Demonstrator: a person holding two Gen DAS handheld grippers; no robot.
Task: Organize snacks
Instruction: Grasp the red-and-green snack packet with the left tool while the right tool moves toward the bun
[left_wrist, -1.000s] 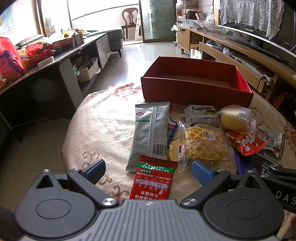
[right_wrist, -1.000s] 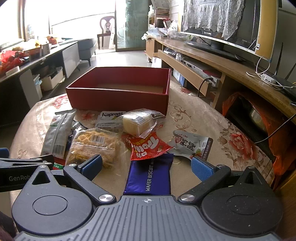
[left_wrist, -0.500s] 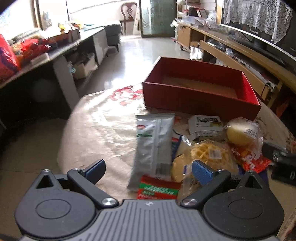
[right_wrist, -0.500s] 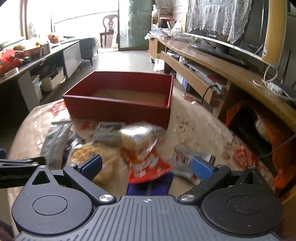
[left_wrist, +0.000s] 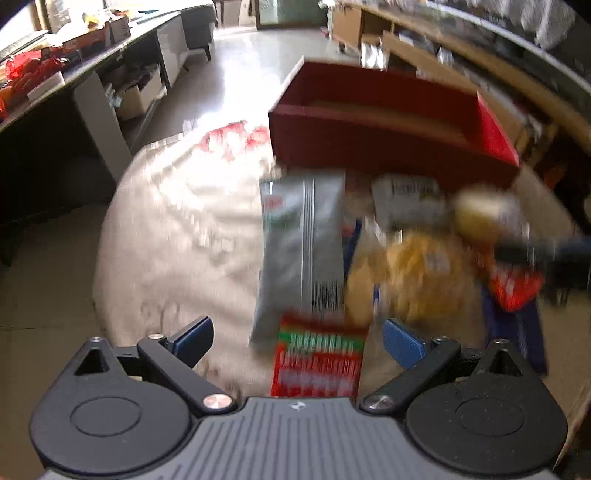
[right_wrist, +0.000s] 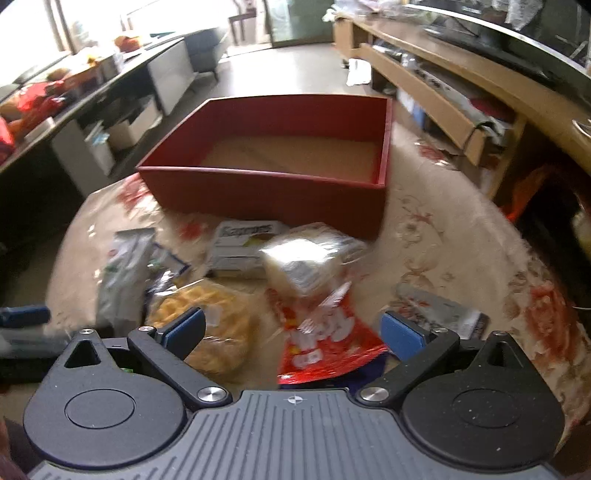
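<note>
While both are spread wide and empty, the left hand-held gripper (left_wrist: 297, 336) hangs over the red-green packet (left_wrist: 319, 363), and the right hand-held gripper (right_wrist: 291, 330) over the red snack bag (right_wrist: 325, 345). Snacks lie on the tabletop (right_wrist: 443, 236) before the red box (right_wrist: 266, 192).

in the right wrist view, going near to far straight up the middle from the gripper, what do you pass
right gripper → red snack packet → clear-wrapped pale cake → red box → bare floor beyond the table
</note>
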